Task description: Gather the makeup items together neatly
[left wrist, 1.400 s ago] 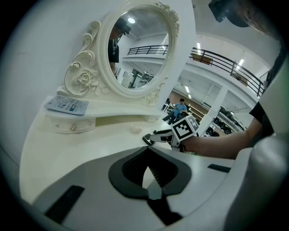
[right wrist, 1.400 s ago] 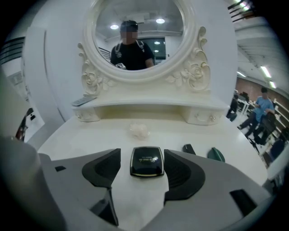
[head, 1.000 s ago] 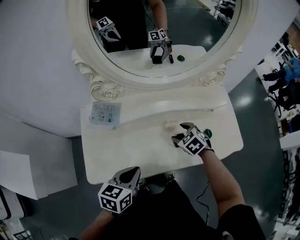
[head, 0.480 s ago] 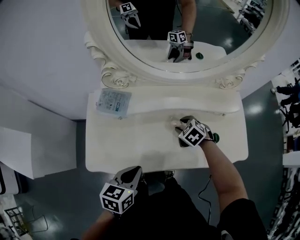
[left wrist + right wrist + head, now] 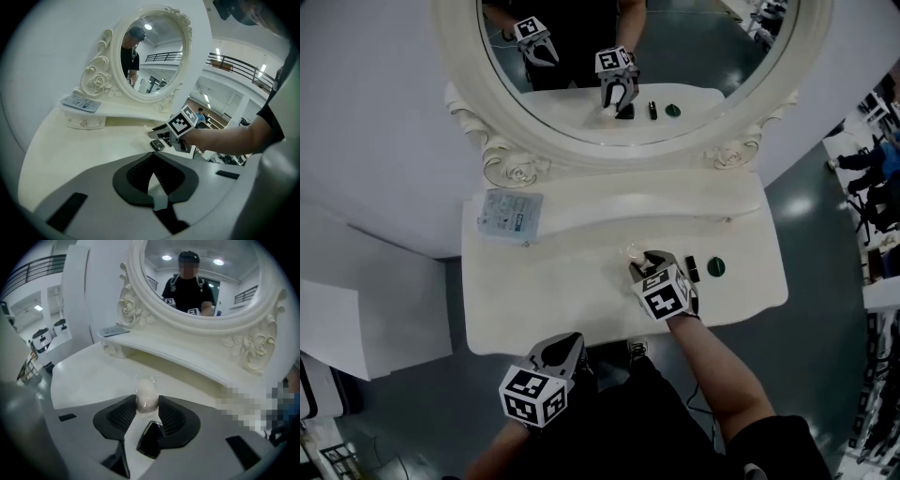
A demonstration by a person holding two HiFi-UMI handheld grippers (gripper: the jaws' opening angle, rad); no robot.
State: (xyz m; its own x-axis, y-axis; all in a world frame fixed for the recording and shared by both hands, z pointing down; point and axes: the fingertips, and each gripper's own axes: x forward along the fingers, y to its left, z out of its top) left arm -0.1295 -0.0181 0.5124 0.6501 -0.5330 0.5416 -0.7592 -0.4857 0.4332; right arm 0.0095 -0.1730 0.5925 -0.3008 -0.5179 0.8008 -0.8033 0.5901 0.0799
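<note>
Right gripper (image 5: 642, 263) jaws have just been closing, now pinching the sponge (image 5: 146, 397) mid-table (image 5: 534, 300). Left gripper (image 5: 565, 343) jaws together, empty, at front edge. Black tube (image 5: 692, 270) and green disc (image 5: 716, 267) lie just right of the sponge.

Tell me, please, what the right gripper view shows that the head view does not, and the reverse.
Only the right gripper view: the right gripper, its jaws having just been closing, presses on both sides of a wrapped pale sponge. Only the head view: the left gripper, plus a green round item and a small black item on the tabletop. Both: the oval mirror and the flat packet.
</note>
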